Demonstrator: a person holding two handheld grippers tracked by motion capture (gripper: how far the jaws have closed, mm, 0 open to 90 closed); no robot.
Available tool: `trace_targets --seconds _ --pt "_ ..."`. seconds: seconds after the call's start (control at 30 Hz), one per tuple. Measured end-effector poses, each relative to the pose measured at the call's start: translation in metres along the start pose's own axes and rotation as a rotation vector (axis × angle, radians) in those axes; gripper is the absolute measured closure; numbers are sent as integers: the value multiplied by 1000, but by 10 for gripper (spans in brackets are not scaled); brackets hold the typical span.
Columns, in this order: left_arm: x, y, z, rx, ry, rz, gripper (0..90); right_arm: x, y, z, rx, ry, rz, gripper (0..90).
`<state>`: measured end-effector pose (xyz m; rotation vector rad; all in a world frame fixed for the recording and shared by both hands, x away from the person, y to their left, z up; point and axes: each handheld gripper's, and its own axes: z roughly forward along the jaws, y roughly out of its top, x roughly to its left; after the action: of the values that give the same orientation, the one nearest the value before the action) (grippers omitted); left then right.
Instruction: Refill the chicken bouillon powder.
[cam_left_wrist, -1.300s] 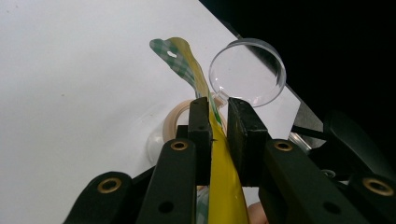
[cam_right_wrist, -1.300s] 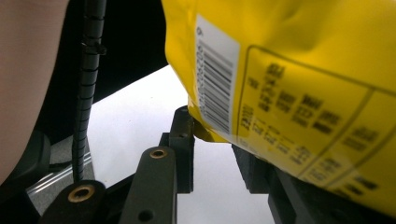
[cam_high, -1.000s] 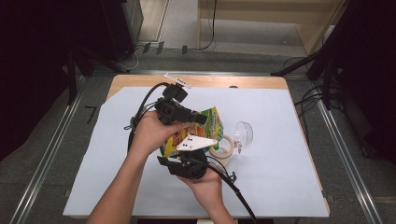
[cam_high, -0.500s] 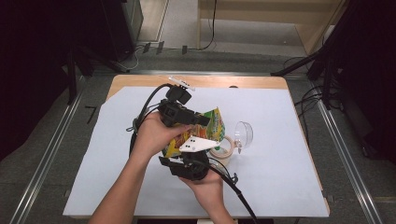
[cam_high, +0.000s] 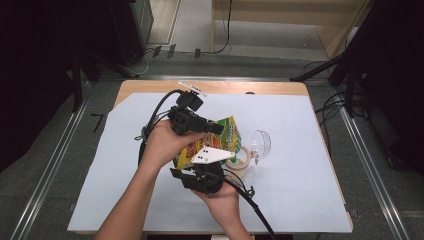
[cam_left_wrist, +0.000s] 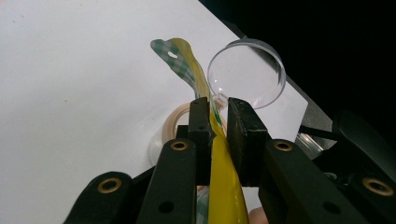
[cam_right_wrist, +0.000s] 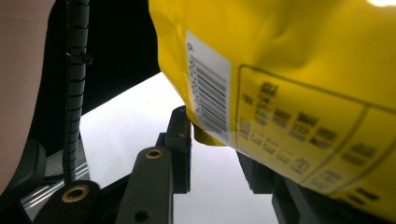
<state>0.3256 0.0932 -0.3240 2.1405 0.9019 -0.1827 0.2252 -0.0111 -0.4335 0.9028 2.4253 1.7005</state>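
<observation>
A yellow and green snack bag (cam_high: 230, 131) is held up over the table between both grippers. My left gripper (cam_left_wrist: 218, 109) is shut on the bag's thin sealed edge (cam_left_wrist: 187, 65), which runs on past the jaw tips. In the high view this left gripper (cam_high: 215, 128) reaches in from the left over the bag. My right gripper (cam_right_wrist: 212, 140) comes from below, and the bag's lower corner (cam_right_wrist: 289, 70) with the barcode sits between its jaws. The bag touches the left jaw and mostly hides the other one. In the high view the right gripper's grey plate (cam_high: 212, 155) shows under the bag.
A roll of tan tape (cam_high: 239, 161) lies on the white sheet (cam_high: 300, 200) just below the bag. A clear round plastic dish (cam_high: 261, 142) stands right of it. A small white piece (cam_high: 192, 87) lies at the table's far wooden edge.
</observation>
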Motion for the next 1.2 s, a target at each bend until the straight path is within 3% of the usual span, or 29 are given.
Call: trace_targets --seconds 1.2 --pt "2 -1 -1 -2 12 -4 799 2 3 0 7 5 -12 691"
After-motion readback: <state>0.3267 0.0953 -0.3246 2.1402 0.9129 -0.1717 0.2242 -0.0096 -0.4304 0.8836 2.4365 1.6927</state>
